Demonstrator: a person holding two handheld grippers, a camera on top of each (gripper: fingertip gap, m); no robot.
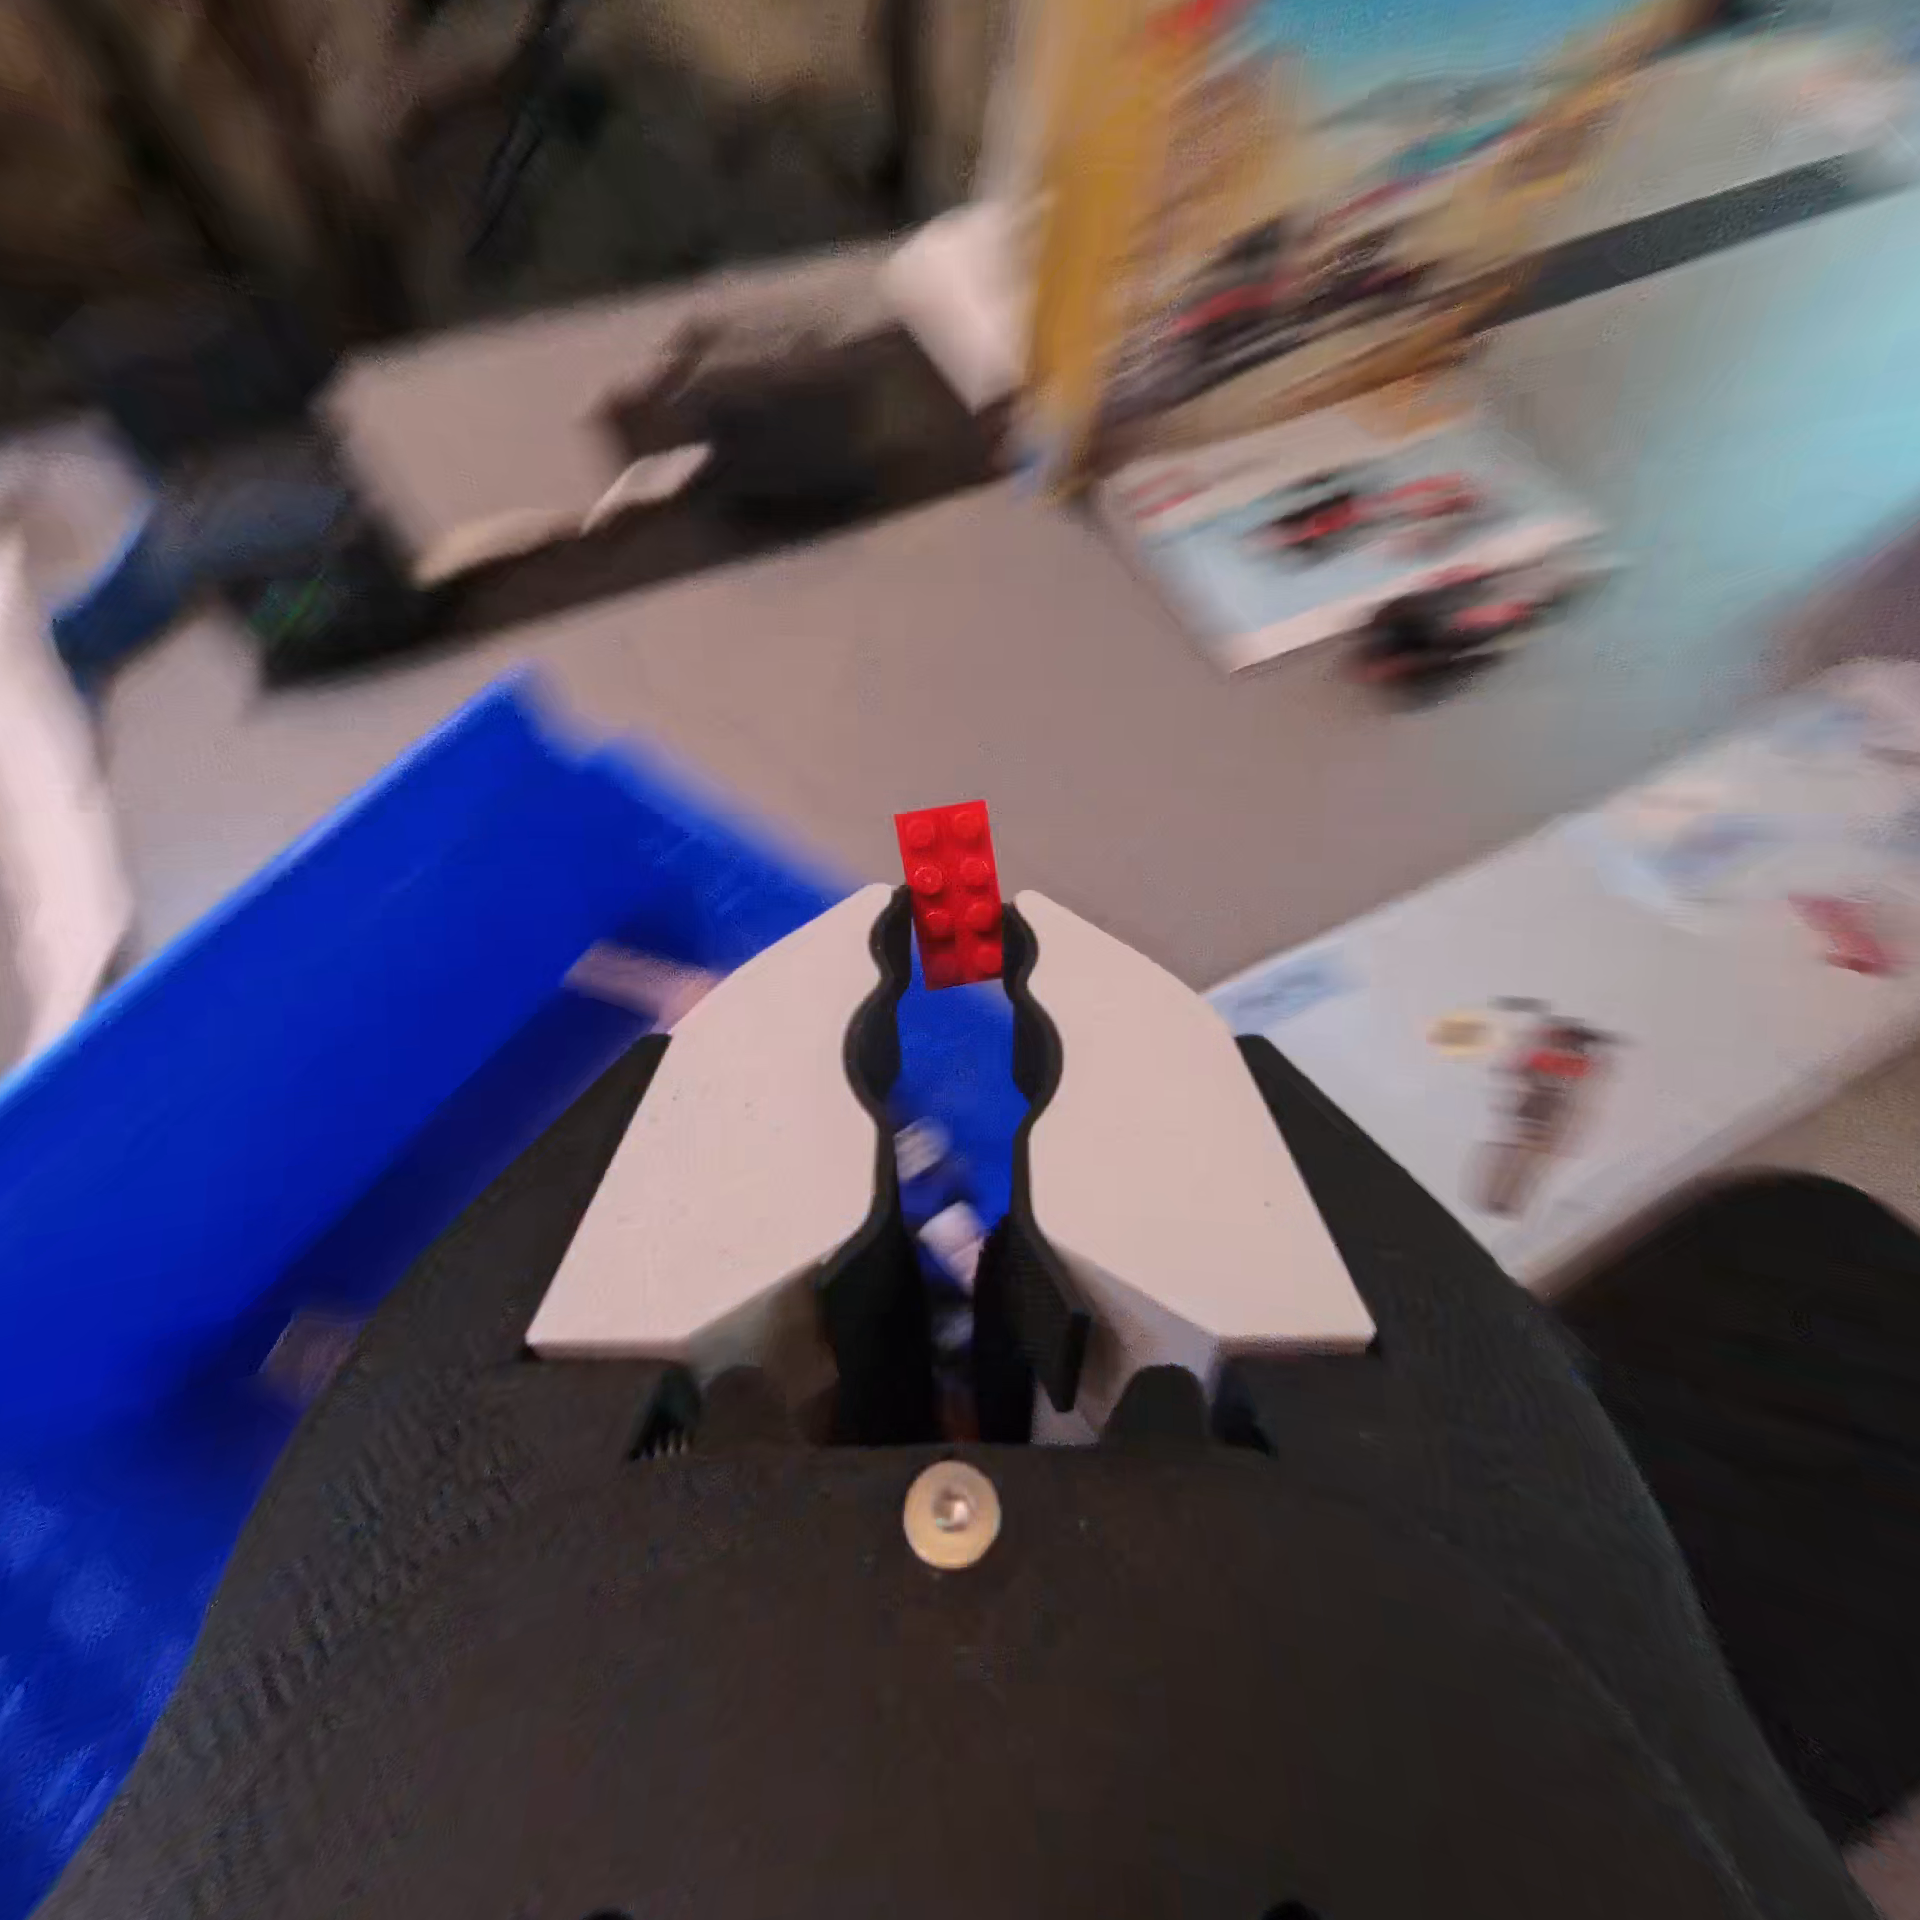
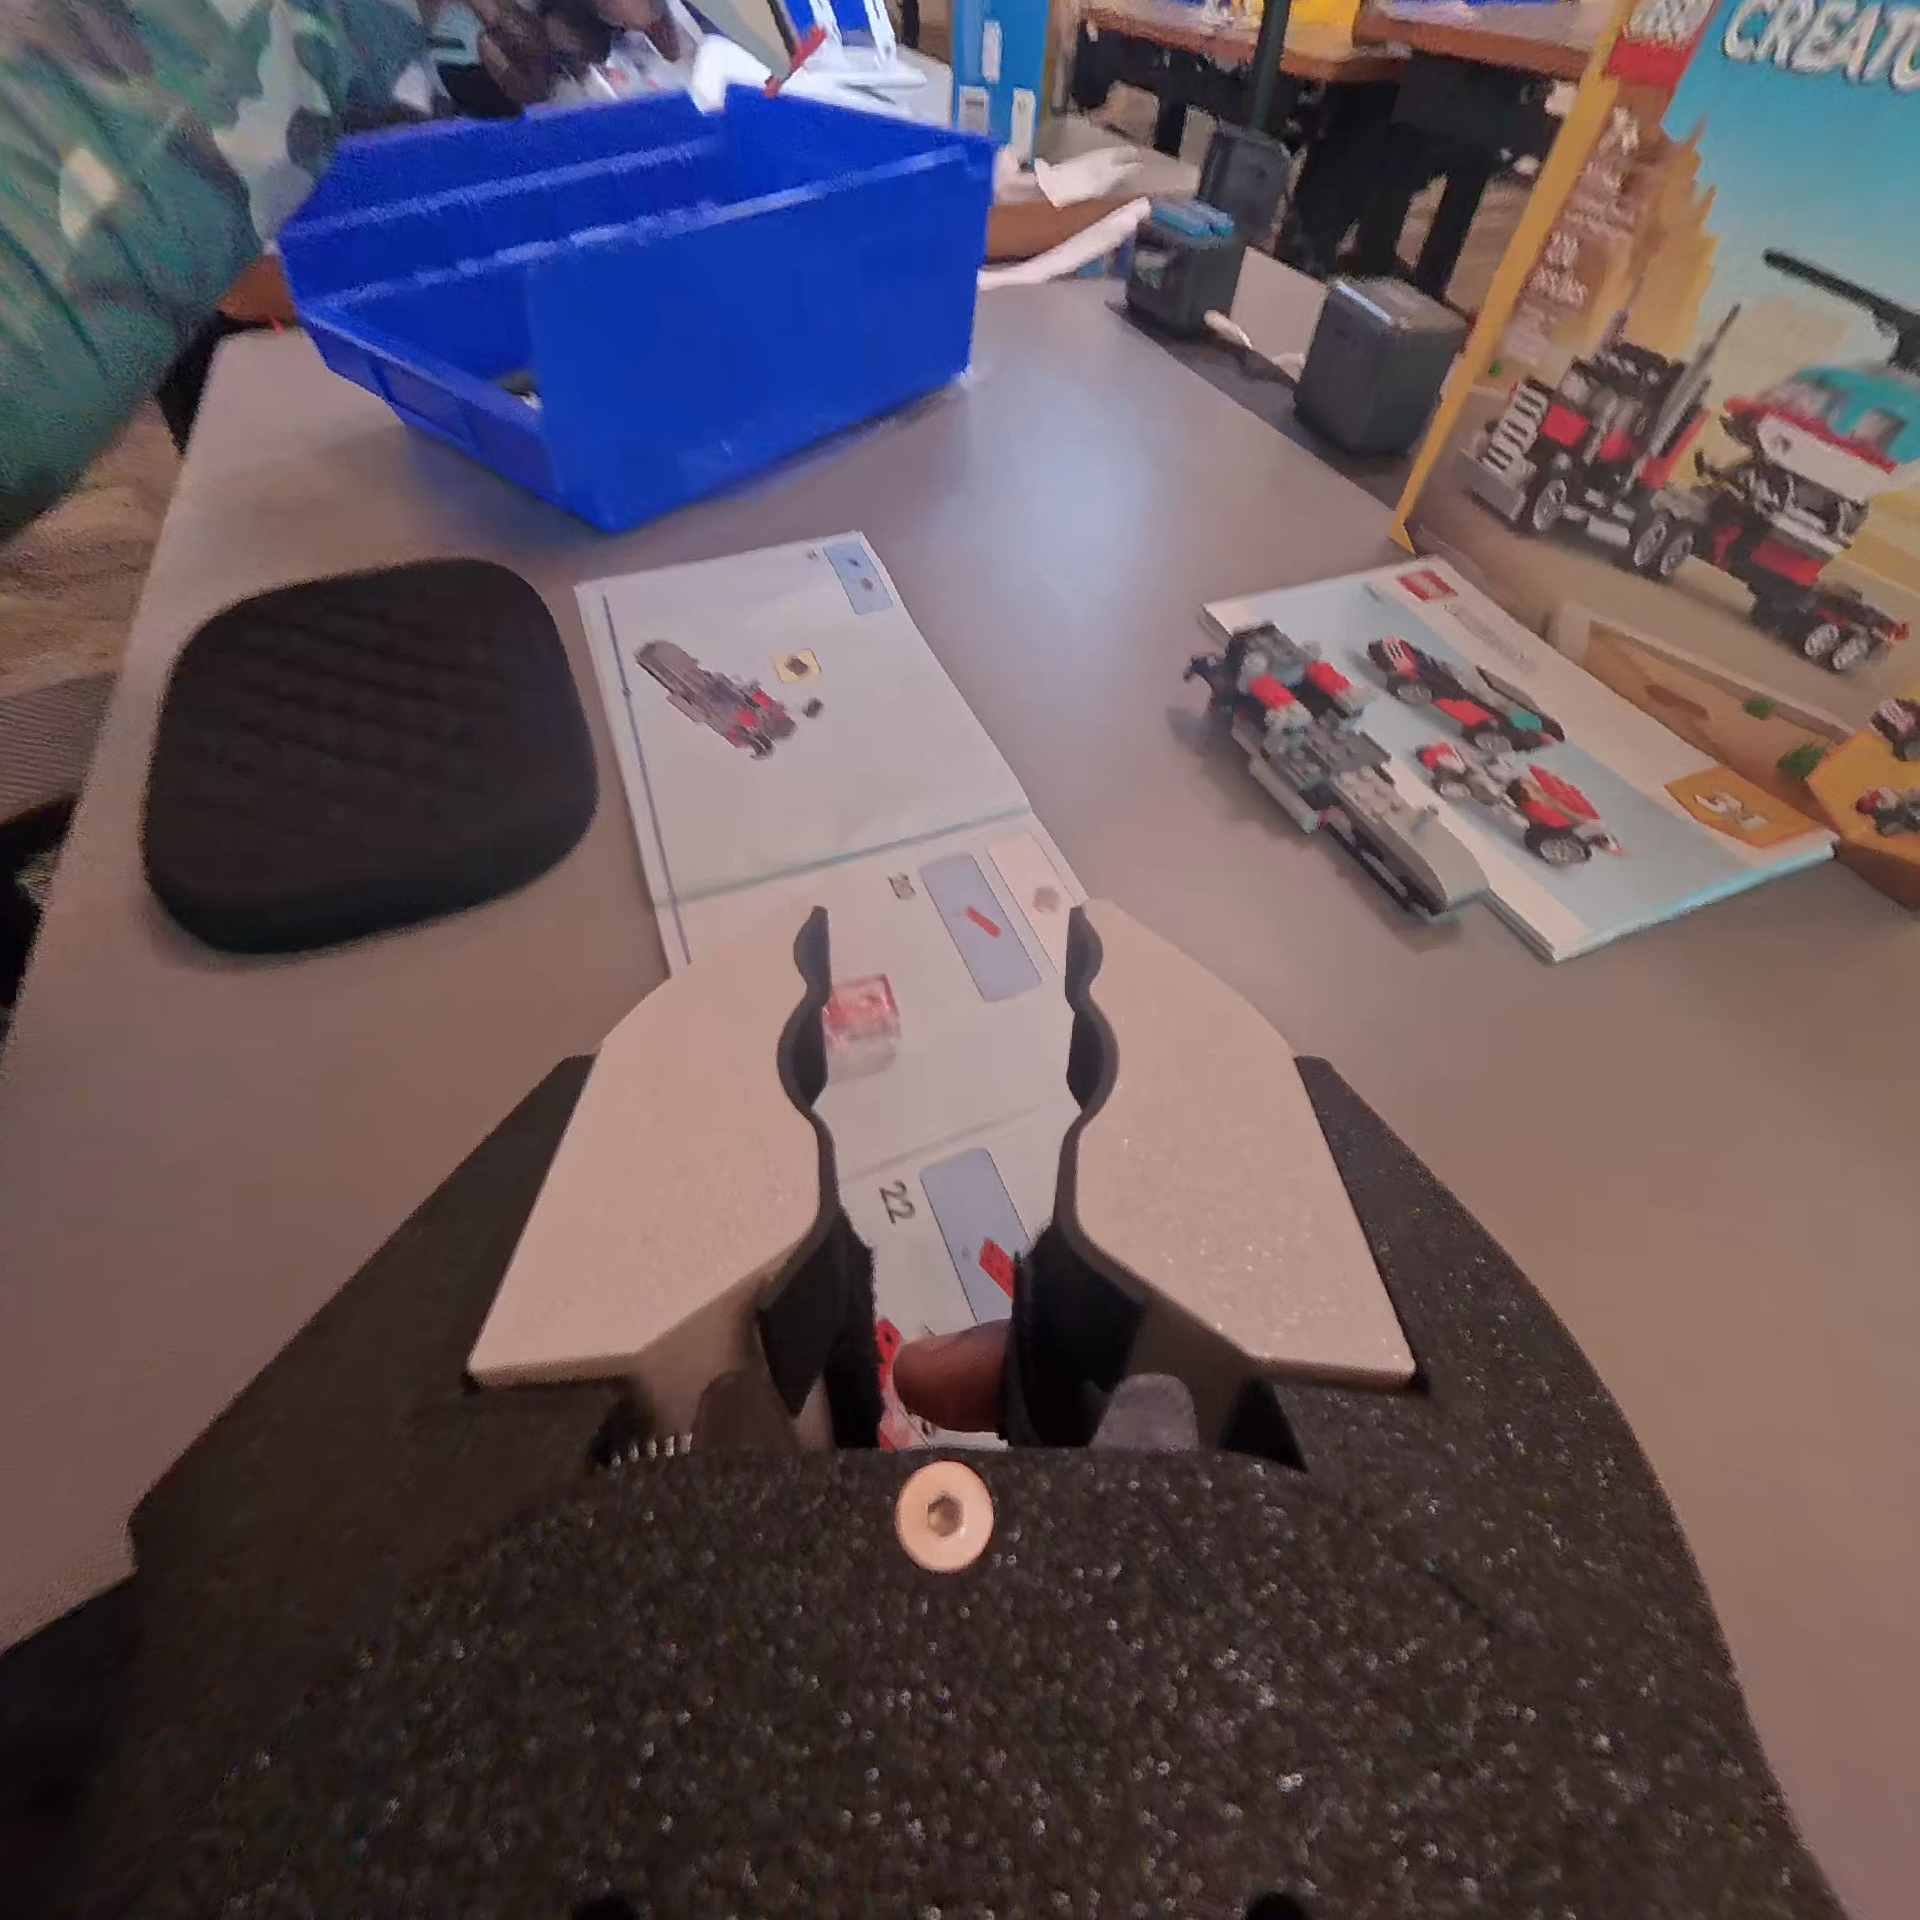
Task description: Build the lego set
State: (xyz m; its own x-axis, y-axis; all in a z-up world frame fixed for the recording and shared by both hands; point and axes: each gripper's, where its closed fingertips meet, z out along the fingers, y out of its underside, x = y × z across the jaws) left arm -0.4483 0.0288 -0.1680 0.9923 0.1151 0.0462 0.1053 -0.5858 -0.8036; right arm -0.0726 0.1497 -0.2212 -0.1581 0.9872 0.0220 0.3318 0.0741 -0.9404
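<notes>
My left gripper (image 1: 954,906) is shut on a red two-by-four plate (image 1: 948,883), held upright by its lower half above the blue bin (image 1: 312,987). The left wrist view is blurred by motion. My right gripper (image 2: 945,925) is open and empty, low over the open instruction booklet (image 2: 810,727). A small clear-red piece (image 2: 860,1023) lies on the page just inside its left finger. The partly built grey, black and red model (image 2: 1320,748) sits on the table to the right, overlapping a second booklet (image 2: 1621,790).
The blue bin (image 2: 644,301) stands at the far left of the grey table (image 2: 1143,499). A black pad (image 2: 364,748) lies left of the open booklet. The set's box (image 2: 1714,364) stands at the right. Dark blocks (image 2: 1371,364) sit behind. A person's sleeve (image 2: 104,208) is at the far left. The left gripper's tips are roughly 40 cm from the right gripper's.
</notes>
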